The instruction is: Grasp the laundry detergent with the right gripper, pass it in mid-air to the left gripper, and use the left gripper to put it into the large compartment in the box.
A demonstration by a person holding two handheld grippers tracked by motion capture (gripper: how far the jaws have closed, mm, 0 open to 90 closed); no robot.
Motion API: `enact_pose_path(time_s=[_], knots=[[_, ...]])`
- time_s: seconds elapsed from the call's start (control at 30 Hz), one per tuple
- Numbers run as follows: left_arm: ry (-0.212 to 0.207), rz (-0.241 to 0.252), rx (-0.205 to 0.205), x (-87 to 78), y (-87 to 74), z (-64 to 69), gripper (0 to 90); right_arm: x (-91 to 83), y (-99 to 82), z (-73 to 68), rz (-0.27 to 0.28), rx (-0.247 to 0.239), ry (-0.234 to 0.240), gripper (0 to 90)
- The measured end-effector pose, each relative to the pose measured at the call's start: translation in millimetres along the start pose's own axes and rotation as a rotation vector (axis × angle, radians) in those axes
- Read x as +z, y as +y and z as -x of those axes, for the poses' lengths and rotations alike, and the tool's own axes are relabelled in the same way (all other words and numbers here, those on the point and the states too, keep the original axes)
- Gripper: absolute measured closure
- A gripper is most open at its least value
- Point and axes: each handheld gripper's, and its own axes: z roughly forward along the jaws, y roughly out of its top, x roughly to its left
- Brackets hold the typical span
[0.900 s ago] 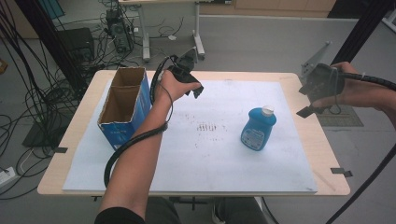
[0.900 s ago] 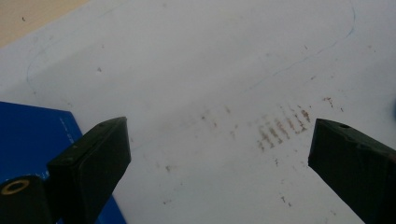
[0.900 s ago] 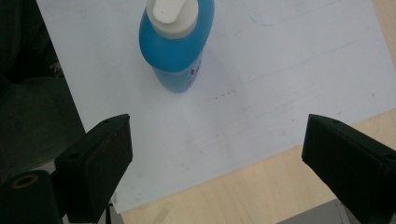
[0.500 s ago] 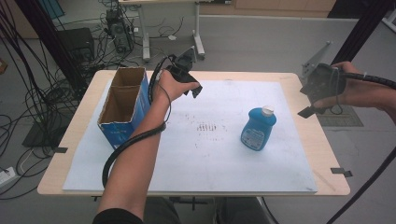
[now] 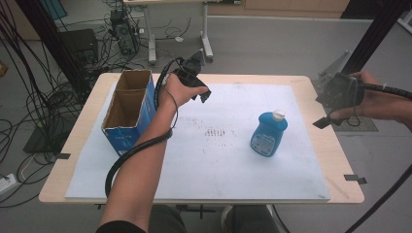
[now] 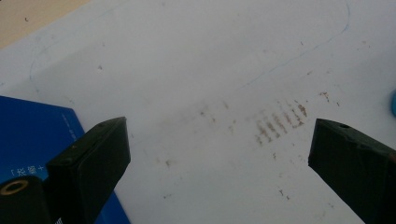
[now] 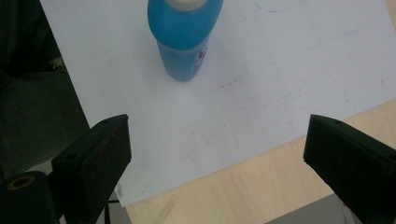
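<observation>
A blue bottle with a white cap stands upright on the white sheet, right of the middle. It appears from above in the right gripper view. My right gripper hovers past the table's right edge, apart from the bottle, and its jaws are open with nothing between them. My left gripper is held above the back of the sheet, just right of the open blue cardboard box. It is open and empty too, with a corner of the box at its left.
Brown smudges mark the sheet's middle, also seen in the left gripper view. The wooden table shows around the sheet. On the floor behind are cables, a black box and a desk's legs.
</observation>
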Motion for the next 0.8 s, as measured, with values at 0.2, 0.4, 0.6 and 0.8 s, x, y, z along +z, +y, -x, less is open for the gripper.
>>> enact_pose_path(time_s=[0.2,0.4,0.6,0.8], knots=[[0.001,0.006,0.004,-2.8,0.6,2.2,6.0,5.8,-9.3,-5.3,0.017,0.018,0.002,6.8],[0.001,0.011,0.016,-4.6,2.0,5.4,6.0,11.5,-18.8,-9.2,0.047,0.038,-0.001,6.1],[0.0,0.013,0.019,-4.4,2.1,6.6,6.0,20.5,-30.5,-12.7,0.082,0.068,-0.001,5.7],[-0.001,0.015,0.019,-5.1,1.5,6.5,5.9,31.6,-38.1,-16.3,0.116,0.089,0.008,5.4]])
